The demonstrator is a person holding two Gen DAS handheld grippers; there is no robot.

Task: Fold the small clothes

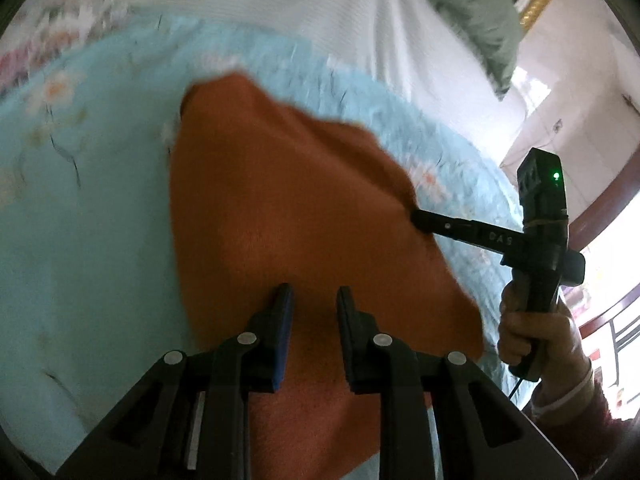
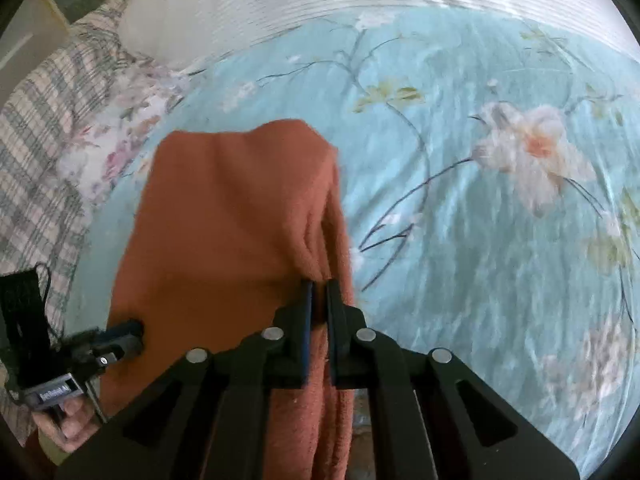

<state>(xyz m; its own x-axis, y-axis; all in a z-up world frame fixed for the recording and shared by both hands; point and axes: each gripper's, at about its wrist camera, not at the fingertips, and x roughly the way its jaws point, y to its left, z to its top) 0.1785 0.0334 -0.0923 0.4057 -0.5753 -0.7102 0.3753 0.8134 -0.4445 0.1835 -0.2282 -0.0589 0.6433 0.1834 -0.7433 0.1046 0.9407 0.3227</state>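
Orange cloth [image 2: 224,216] is pinched by the nearly closed right gripper [image 2: 319,292] at 6 o'clock. The left gripper [image 1: 314,300] is slightly parted; whether it grips cannot be told. Slippage is risked if pulled.

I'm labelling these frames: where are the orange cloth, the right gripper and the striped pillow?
orange cloth [image 2: 224,220]: right wrist view, middle of the raised fabric.
right gripper [image 2: 319,292]: right wrist view, between the fingertips clamped on the cloth.
striped pillow [image 2: 36,128]: right wrist view, its checked cover.

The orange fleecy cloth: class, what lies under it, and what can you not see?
Under the orange fleecy cloth lies the pale blue floral bedspread, showing all round it. The part of the bedspread directly beneath is covered, so anything there stays unseen.
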